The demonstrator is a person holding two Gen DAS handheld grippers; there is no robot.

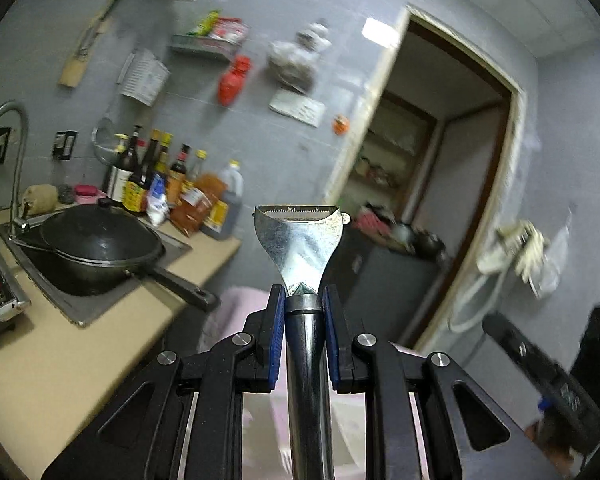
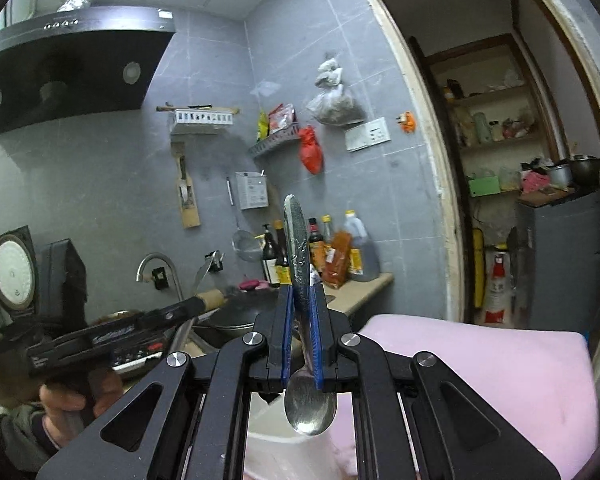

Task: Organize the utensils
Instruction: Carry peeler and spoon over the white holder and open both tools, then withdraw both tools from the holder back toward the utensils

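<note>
Utensils are held up in the air, 1 in each gripper, above a pink cloth (image 2: 480,364) and away from the counter (image 1: 60,344). On the left side, the left gripper (image 1: 304,312) has its jaws pressed on the black handle of a metal spatula (image 1: 300,240). Its long axis runs straight ahead along the fingers, and the flat toothed head points forward and up, toward the wall. On the right side, the right gripper (image 2: 302,320) pinches a spoon (image 2: 300,264) at the middle of its thin handle. The spoon stands almost upright, with the bowl down near the camera and the handle end pointing up.

I think the spoon is the bigger risk: the pads hold only a narrow edge, so a fast move can turn it or let it slide down. The long spatula can hit the pan (image 1: 100,244) or the bottles (image 1: 160,184) if the left arm swings to that side.
</note>
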